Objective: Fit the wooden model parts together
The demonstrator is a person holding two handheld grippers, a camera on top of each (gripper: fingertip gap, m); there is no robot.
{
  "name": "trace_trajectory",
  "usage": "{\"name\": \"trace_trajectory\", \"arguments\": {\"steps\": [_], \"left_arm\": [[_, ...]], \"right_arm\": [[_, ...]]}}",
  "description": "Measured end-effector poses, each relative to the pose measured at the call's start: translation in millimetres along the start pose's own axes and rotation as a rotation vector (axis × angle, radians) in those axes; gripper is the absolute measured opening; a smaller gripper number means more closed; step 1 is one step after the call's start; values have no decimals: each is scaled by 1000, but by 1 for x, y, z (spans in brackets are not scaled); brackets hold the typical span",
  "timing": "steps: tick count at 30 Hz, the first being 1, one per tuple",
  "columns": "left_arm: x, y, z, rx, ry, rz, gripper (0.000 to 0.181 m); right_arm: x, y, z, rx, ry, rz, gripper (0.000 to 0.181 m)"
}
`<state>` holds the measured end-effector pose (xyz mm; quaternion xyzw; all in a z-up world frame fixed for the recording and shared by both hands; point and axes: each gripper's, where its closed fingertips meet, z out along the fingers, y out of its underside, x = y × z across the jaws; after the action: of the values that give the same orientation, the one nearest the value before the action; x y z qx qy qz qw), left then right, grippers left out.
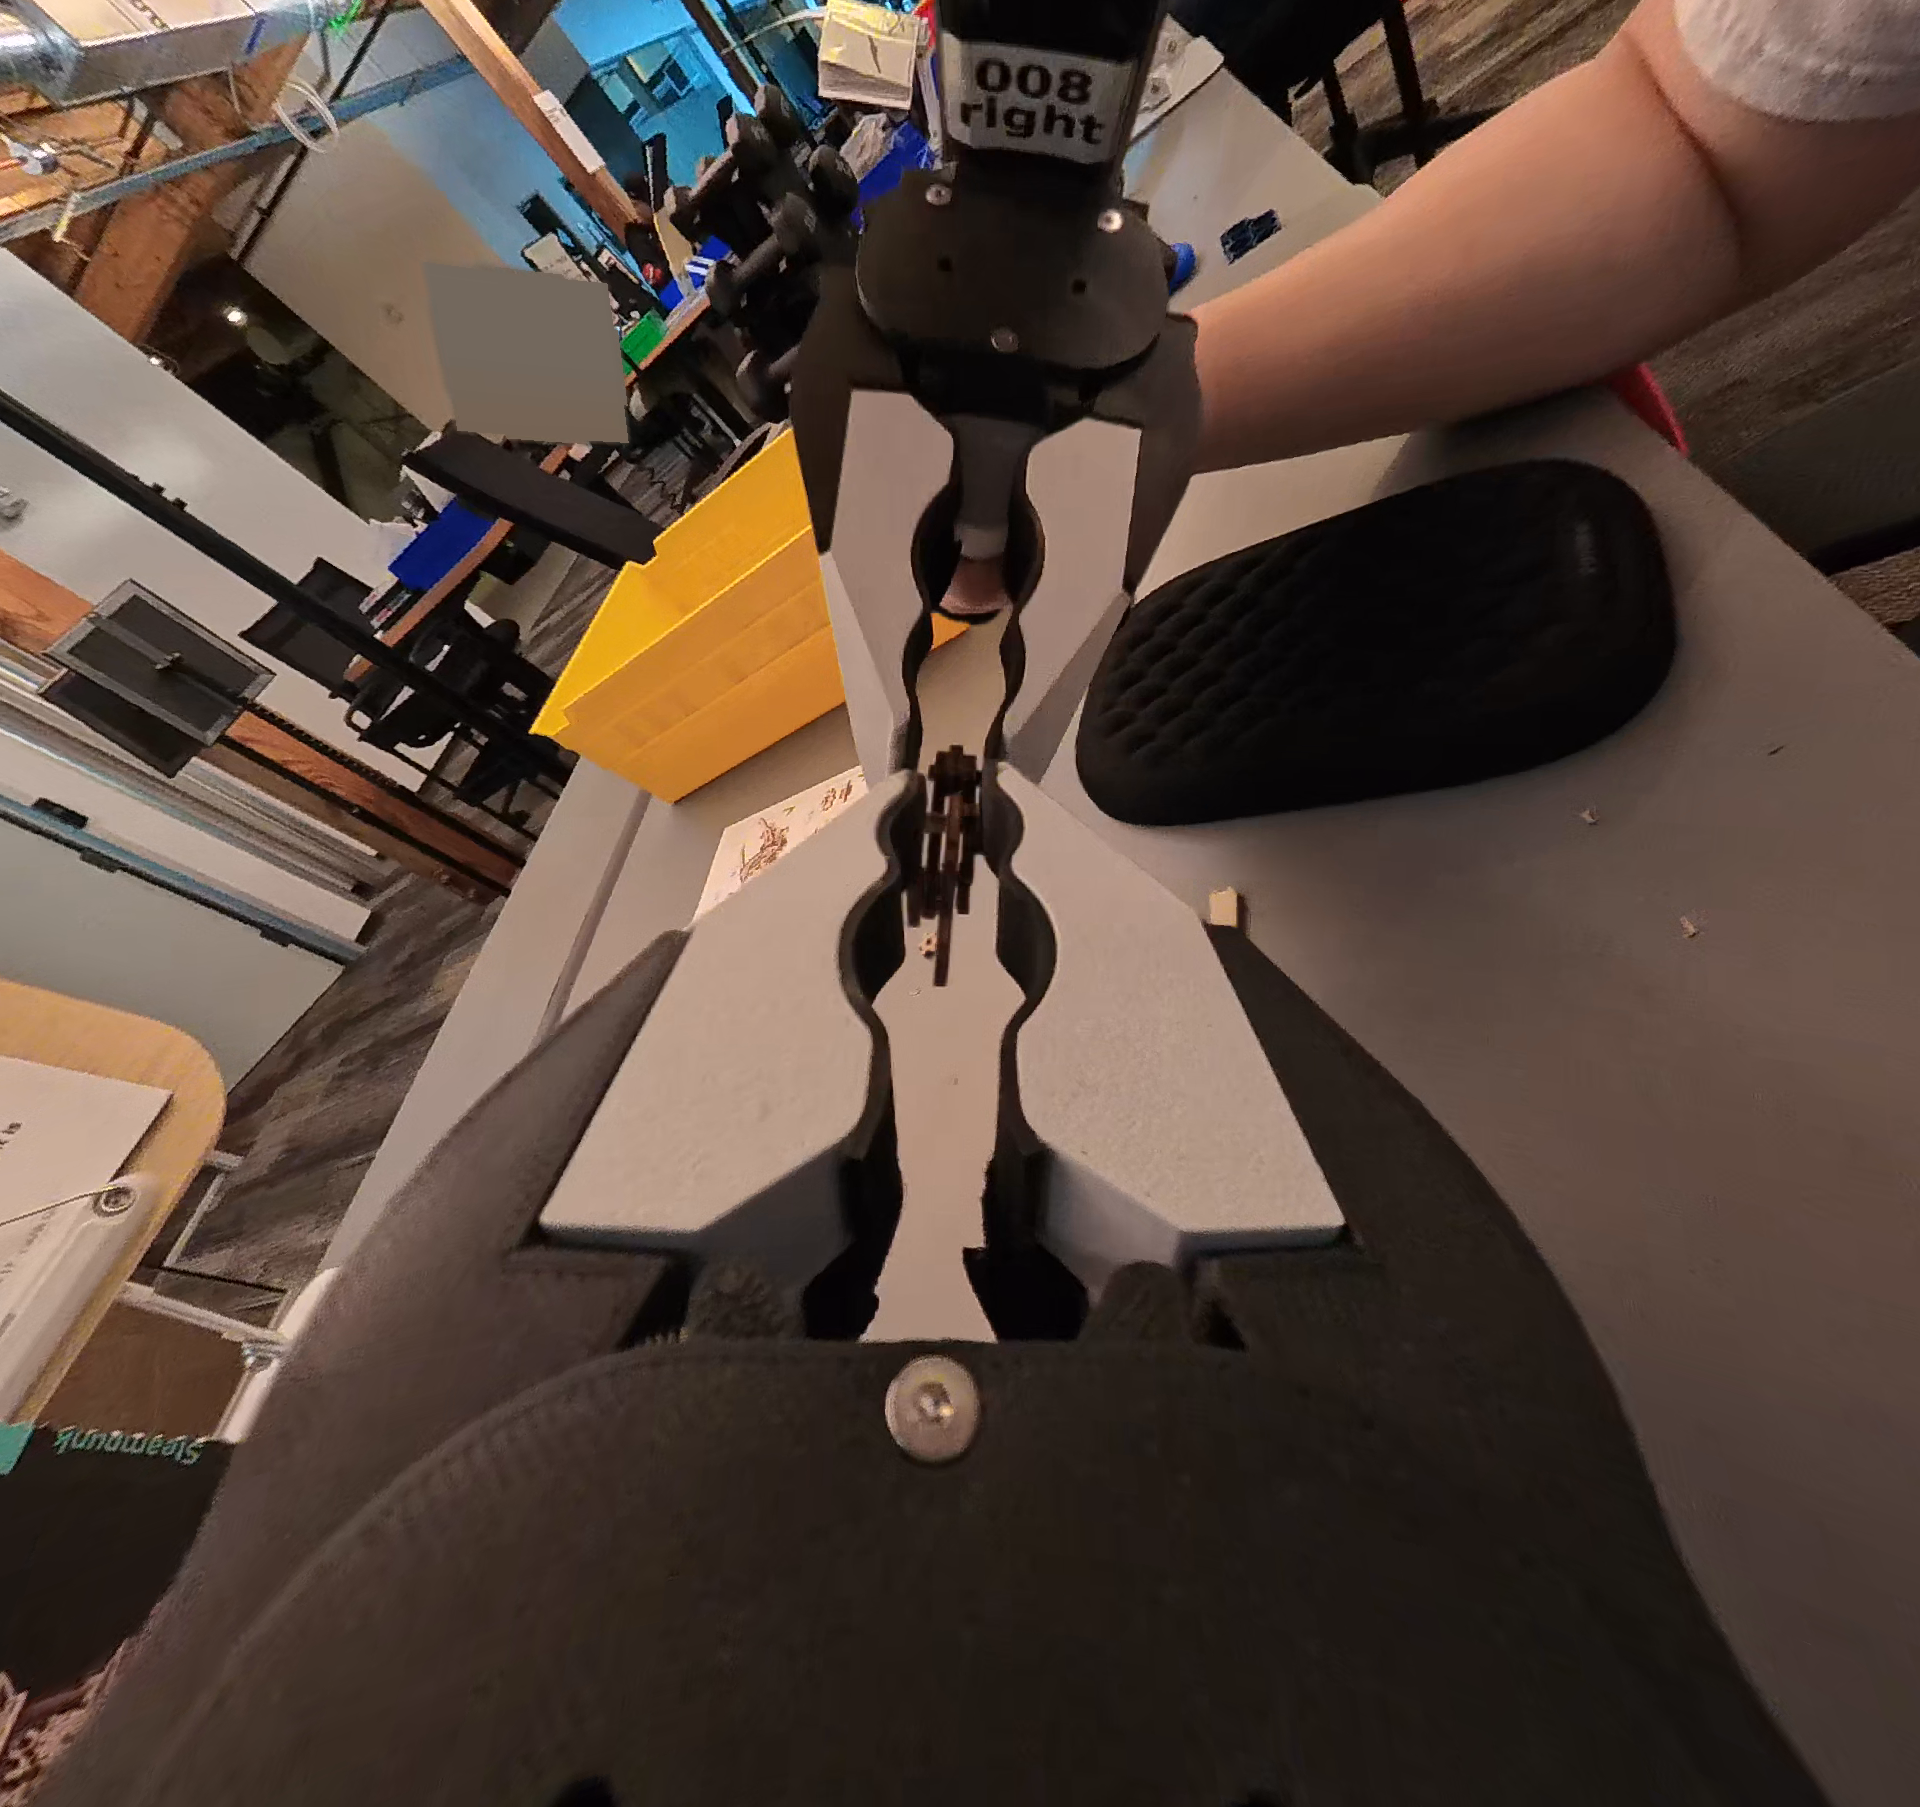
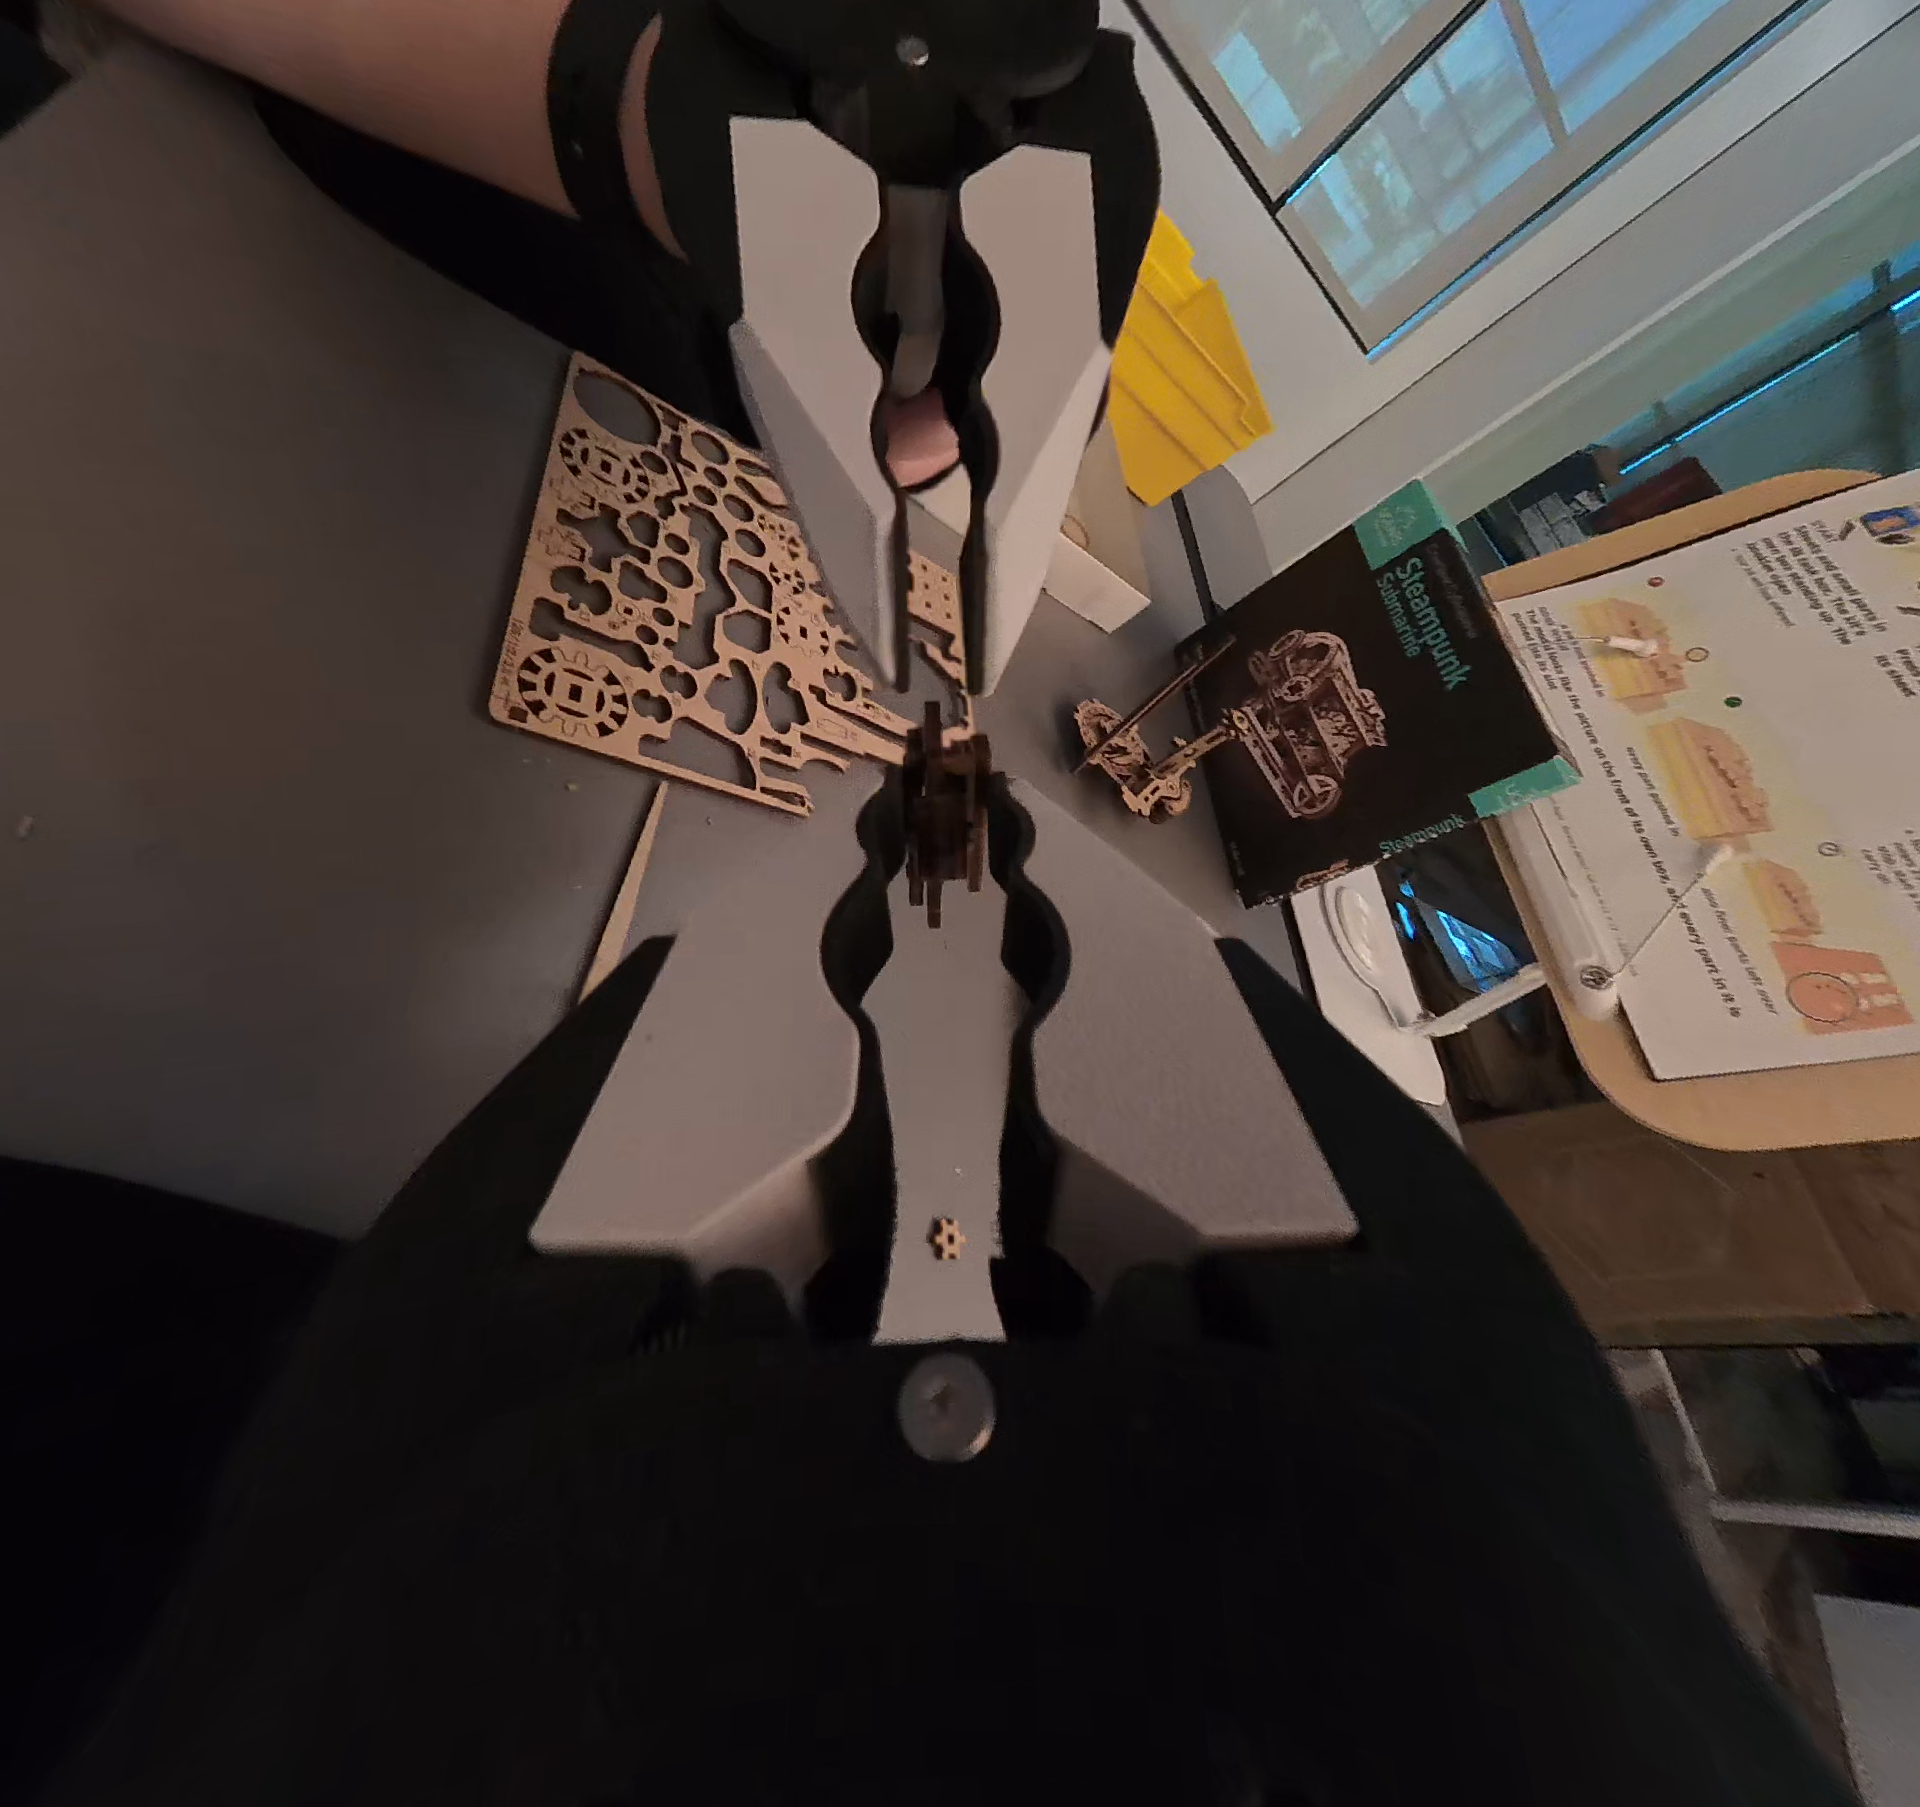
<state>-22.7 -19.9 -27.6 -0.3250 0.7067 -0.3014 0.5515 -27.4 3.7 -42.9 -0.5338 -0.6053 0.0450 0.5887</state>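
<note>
I am holding the two grippers tip to tip above the grey desk, with the wooden model parts caught between them.

In the left wrist view, my left gripper is reaching toward 12 o'clock and its fingertips are clenching the dark, layered cluster of wooden gear pieces, which is hanging on down between the fingers toward 6 o'clock. The right gripper is coming in from 12 o'clock, its tips closing on the top of the same cluster. A black textured pad is lying on the desk at 2 o'clock and yellow bins are sitting at 10 o'clock.

In the right wrist view, my right gripper is gripping the wooden model parts near its fingertips. The left gripper is pointing down from 12 o'clock, its narrow tips meeting the cluster's upper edge; I am reading it as pinching there, though motion blur is softening the contact. A punched-out wooden sheet is lying flat on the desk at 10 o'clock. A partly built wooden model is standing at 3 o'clock just beside a dark kit box. One tiny wooden piece is resting on the desk at 6 o'clock, between my fingers.
</note>
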Motion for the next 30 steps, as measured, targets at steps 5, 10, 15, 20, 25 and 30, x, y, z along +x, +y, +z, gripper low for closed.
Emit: {"name": "trace_trajectory", "arguments": {"steps": [5, 10, 15, 20, 25, 30], "left_arm": [[0, 5, 4, -32, -13, 6, 12], [0, 17, 9, -95, -21, 0, 2], [3, 17, 9, -92, -1, -7, 12], [4, 21, 9, -108, 1, -10, 16], [5, 22, 10, -110, 12, -36, 16], [7, 20, 9, -104, 46, -74, 10]], "right_arm": [[-2, 3, 3, -41, 8, -28, 13], [-10, 7, 8, -94, -13, -61, 13], [-8, 10, 9, -109, -4, -32, 13], [-8, 10, 8, -82, -47, 83, 12], [-8, 11, 8, -77, -71, 144, 12], [-13, 8, 7, -79, -93, 126, 12]]}}
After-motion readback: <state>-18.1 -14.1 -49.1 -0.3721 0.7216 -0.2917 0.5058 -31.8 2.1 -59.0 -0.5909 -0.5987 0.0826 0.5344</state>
